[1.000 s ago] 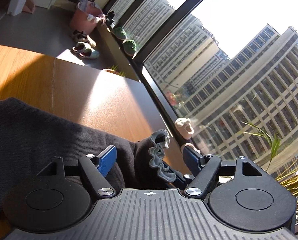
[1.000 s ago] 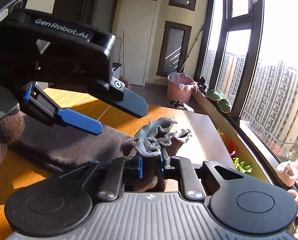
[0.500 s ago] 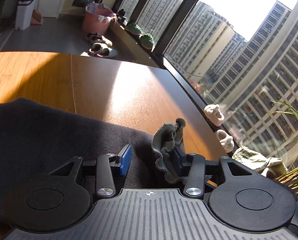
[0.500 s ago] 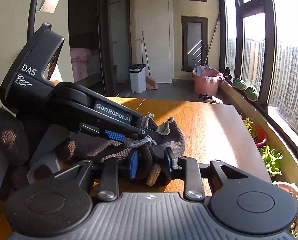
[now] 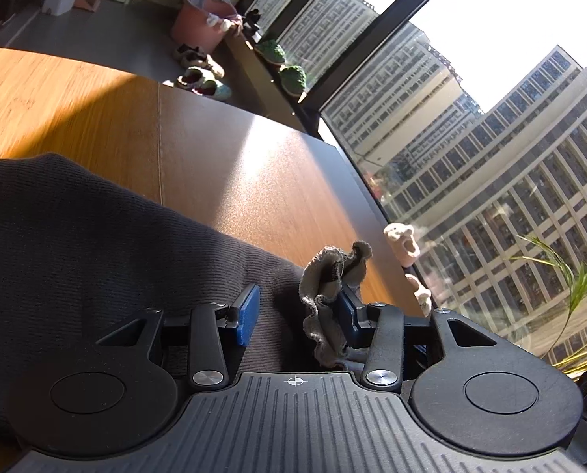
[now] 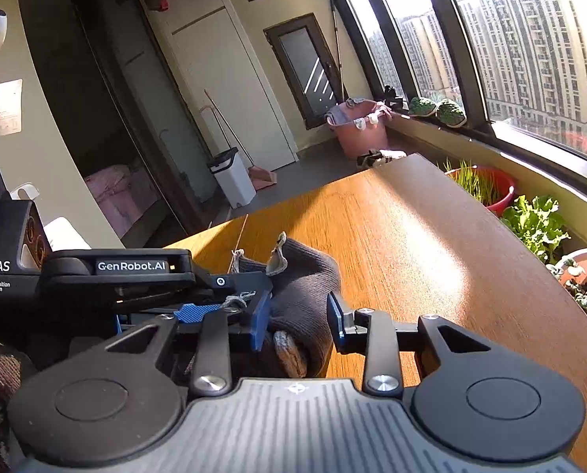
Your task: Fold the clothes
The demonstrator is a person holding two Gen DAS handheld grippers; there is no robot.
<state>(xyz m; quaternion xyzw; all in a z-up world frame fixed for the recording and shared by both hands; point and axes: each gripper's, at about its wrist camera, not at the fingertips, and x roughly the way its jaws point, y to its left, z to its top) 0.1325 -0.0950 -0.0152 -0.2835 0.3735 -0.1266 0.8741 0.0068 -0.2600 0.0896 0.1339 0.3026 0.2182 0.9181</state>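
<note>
A dark grey knitted garment (image 5: 96, 236) lies on the wooden table (image 5: 254, 181). Its frilly grey hem (image 5: 328, 276) stands up between the fingers of my left gripper (image 5: 299, 307), whose jaws stand partly open around the bunched cloth. In the right wrist view my right gripper (image 6: 299, 315) is open, its blue pads on either side of the folded garment end (image 6: 305, 295). The left gripper (image 6: 230, 299) shows in this view just to the left, touching the same cloth.
The table's curved edge (image 6: 530, 260) runs along the window side. Potted plants (image 6: 537, 224) and a red pot (image 6: 486, 185) stand below it. A pink basket (image 6: 356, 126), shoes and a white bin (image 6: 230, 177) are on the floor beyond the table.
My right gripper has opened and let go of the bunched cloth. My left gripper has widened a little around the frilly hem. Both cameras have tilted.
</note>
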